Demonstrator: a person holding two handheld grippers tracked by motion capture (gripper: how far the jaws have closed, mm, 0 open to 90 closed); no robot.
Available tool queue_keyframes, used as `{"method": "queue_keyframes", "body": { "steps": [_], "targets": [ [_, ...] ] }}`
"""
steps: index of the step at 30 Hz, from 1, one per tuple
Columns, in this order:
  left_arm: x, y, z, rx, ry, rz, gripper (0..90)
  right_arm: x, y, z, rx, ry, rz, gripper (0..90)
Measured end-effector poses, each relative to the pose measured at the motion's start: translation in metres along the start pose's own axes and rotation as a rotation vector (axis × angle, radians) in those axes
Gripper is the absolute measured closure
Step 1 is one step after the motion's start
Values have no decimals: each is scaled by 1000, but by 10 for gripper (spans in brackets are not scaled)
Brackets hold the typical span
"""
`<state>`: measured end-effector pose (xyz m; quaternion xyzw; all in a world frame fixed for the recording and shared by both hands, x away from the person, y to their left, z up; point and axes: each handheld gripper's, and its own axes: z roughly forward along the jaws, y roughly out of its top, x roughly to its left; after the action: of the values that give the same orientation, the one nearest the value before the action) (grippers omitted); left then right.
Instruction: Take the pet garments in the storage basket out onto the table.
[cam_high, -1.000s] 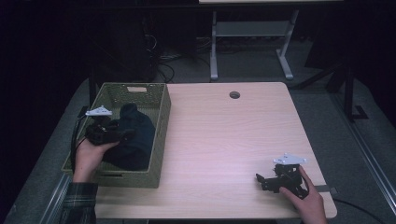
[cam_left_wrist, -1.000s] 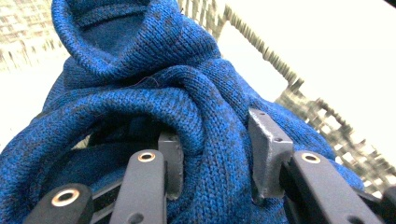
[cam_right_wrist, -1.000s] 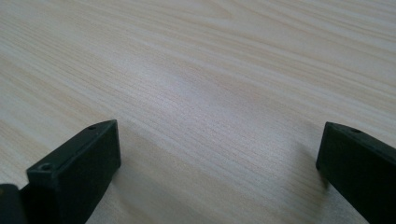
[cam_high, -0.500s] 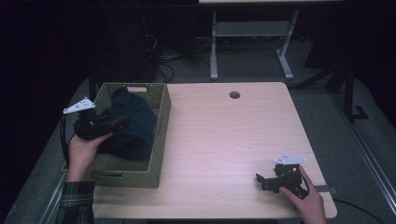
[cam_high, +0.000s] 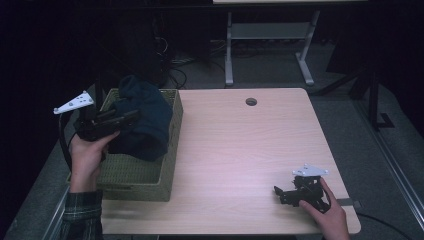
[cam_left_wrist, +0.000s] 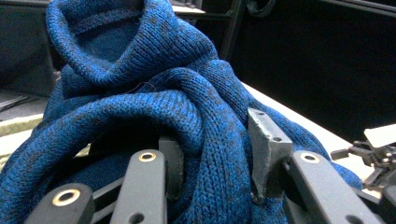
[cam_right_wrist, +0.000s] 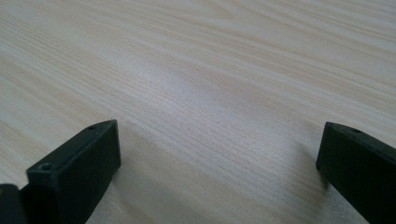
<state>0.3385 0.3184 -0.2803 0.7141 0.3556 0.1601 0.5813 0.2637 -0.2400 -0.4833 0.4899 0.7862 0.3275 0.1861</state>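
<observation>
A dark blue knitted garment (cam_high: 142, 117) hangs bunched above the woven green basket (cam_high: 145, 177) at the table's left side. My left gripper (cam_high: 131, 118) is shut on a thick fold of that knit (cam_left_wrist: 210, 140), and the cloth wraps around both jaws in the left gripper view. My right gripper (cam_high: 281, 193) rests low at the table's front right corner, held by a hand. In the right gripper view its jaws stand wide apart over bare wood with nothing between them, so this gripper (cam_right_wrist: 215, 154) is open.
The light wooden table (cam_high: 240, 150) has a round cable hole (cam_high: 251, 101) near its far edge. A metal desk frame (cam_high: 267, 45) stands on the dark floor behind the table. The basket lies along the table's left edge.
The left hand has risen, lifting the blue garment up out of the basket so it now hangs above the rim. The right gripper has stayed in place.
</observation>
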Motion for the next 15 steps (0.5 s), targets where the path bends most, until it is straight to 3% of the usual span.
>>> {"method": "queue_keyframes", "body": {
  "steps": [15],
  "targets": [
    [-20,19,17,-24,-75,48,616,0,0,0,1,2,1,0]
  ]
}}
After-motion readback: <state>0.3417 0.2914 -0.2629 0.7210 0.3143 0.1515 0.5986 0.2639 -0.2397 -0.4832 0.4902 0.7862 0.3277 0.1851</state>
